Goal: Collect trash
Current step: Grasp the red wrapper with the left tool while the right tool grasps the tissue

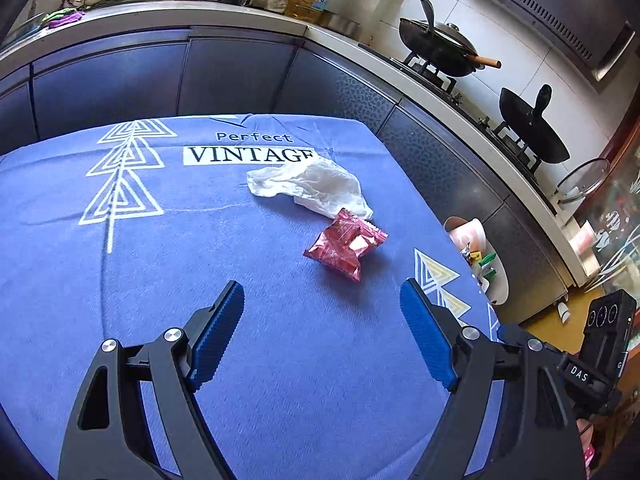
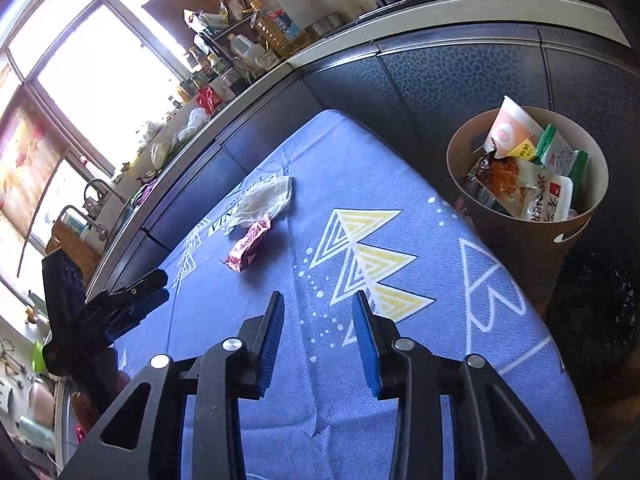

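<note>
A red foil snack wrapper (image 1: 346, 246) lies on the blue tablecloth (image 1: 160, 264), touching a crumpled white tissue (image 1: 312, 186) behind it. My left gripper (image 1: 322, 292) is open and empty, just short of the wrapper. Both pieces also show in the right wrist view, the wrapper (image 2: 248, 248) and the tissue (image 2: 262, 200). My right gripper (image 2: 318, 300) is open and empty over the cloth, well short of them. A round bin (image 2: 520, 236) full of packaging stands beside the table at the right; it also shows in the left wrist view (image 1: 496, 280).
A kitchen counter (image 1: 200, 20) with bottles and bags runs behind the table. Woks (image 1: 438, 50) sit on the stove at the right. The left gripper's body (image 2: 100, 312) shows at the left of the right wrist view.
</note>
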Available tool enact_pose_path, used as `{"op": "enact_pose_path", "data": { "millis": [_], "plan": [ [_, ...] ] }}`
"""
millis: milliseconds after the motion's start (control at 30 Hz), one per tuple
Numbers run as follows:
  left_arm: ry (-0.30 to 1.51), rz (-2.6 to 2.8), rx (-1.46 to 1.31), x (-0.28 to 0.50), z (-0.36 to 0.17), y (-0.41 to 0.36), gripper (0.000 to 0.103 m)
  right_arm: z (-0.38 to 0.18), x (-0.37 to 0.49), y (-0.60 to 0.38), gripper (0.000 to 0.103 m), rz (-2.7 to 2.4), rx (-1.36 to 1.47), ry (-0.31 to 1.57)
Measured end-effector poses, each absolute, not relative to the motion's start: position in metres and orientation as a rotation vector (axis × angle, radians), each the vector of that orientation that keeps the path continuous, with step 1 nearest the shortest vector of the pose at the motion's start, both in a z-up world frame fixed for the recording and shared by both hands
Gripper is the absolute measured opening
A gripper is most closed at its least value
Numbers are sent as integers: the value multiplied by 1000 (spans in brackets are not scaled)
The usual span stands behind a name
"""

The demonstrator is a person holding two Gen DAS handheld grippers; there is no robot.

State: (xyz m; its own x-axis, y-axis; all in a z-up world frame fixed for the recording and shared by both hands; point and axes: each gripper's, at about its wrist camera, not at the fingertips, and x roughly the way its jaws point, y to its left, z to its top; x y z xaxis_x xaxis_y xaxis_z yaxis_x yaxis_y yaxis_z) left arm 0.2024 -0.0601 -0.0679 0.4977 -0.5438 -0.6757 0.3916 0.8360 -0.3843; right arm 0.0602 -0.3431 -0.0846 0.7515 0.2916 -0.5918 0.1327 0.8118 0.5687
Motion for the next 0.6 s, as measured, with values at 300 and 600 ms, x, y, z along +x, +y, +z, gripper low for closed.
{"op": "enact_pose_path", "data": {
  "millis": [300, 600],
  "plan": [
    [998, -618, -212, 257, -97, -106, 78, -78, 152, -348, 34, 195, 634, 732],
    [1034, -581, -215, 262, -116, -117, 29, -93, 284, -316, 65, 227, 435, 797]
  ]
}}
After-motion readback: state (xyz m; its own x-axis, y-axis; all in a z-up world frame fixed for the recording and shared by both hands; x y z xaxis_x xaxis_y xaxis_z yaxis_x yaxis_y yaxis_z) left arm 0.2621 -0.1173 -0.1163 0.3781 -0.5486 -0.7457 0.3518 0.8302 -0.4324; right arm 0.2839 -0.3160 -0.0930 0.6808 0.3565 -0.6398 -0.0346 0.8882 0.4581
